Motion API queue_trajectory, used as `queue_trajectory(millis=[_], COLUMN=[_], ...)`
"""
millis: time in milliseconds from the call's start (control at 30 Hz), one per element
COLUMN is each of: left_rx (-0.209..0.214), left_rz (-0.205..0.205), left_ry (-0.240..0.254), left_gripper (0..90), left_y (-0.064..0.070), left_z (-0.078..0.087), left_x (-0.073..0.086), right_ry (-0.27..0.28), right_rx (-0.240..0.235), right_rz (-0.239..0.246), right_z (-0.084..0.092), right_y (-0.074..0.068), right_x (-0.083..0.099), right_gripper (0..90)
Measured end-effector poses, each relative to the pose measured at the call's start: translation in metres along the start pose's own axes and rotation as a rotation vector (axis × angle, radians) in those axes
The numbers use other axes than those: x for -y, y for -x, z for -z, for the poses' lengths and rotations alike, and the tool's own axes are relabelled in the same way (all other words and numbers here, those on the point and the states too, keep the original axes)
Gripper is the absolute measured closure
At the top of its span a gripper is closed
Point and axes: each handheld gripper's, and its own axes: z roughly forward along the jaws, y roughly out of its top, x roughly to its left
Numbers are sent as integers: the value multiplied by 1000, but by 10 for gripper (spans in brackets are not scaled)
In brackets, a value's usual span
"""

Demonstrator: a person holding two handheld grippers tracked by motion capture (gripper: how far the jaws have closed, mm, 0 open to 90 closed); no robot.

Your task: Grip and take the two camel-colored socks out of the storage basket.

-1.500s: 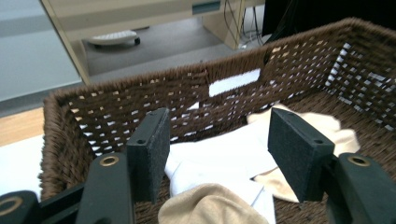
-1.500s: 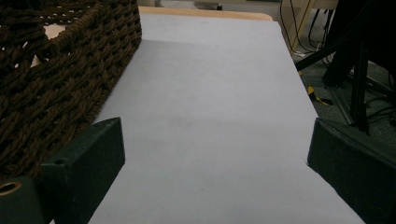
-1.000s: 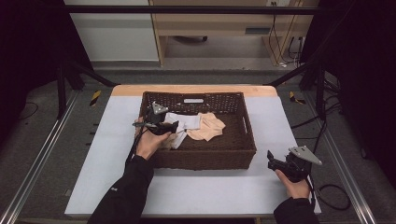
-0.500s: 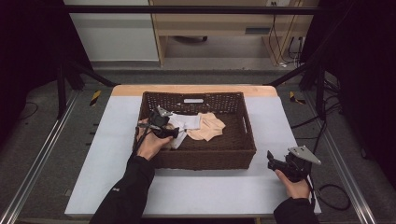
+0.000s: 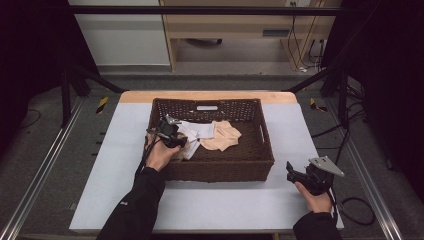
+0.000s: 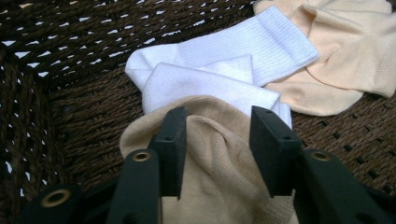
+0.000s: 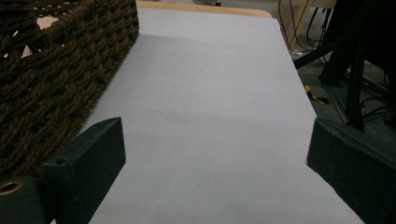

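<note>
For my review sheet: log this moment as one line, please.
left tongs: just closing around tan sock | white socks, peach cloth lie behind in basket | right tongs: open, idle over table

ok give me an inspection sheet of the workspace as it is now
surface: pale table top, wooden strip at its far edge.
job's things: brown wicker basket; in it a tan sock, white socks and peach socks.
clutter: nothing seen on the table outside the basket.
grippers: left gripper in the basket, jaws just closing, tan sock bunched between them; right gripper open over bare table beside the basket.
cables: one trails from the right gripper off the table; more on the floor far right.
surroundings: dark frame legs, wooden furniture behind.
</note>
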Motion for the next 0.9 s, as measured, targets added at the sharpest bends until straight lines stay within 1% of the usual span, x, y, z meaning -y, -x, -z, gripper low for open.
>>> queue_trajectory(millis=[233,367,400,467,567,600,633,667,733,767,800,833,867,900], left_rx=[10,21,26,23,20,21,21,22,23,21,17,17,19,23], left_rz=[3,7,1,0,0,3,3,13,14,21,18,18,21,27], left_ry=[3,0,-5,2,13,29,29,51,61,72,85,85,118,137], left_gripper=[769,834,851,875,887,889,890,891,892,892,893,893,894,894], left_y=[-1,0,-1,-1,-1,-1,-1,-2,-3,-2,-3,-3,-3,-3], left_z=[2,1,1,2,3,5,5,7,8,9,10,10,13,14], left_x=[1,1,1,1,1,1,1,2,2,2,1,1,1,1], right_ry=[-1,-2,-1,-1,1,1,2,2,2,3,5,5,5,5], right_rx=[0,1,1,1,3,2,2,4,4,4,4,4,4,4], right_rz=[-2,-1,-1,-2,0,-1,-2,0,0,1,1,1,-2,-2], right_z=[0,1,1,1,1,1,1,1,1,1,1,1,1,1], right_y=[0,0,0,0,0,0,0,0,0,0,0,0,1,1], right_x=[0,0,0,0,0,0,0,0,0,0,0,0,0,0], right_gripper=[49,49,49,50,50,50,50,50,51,52,52,52,52,52])
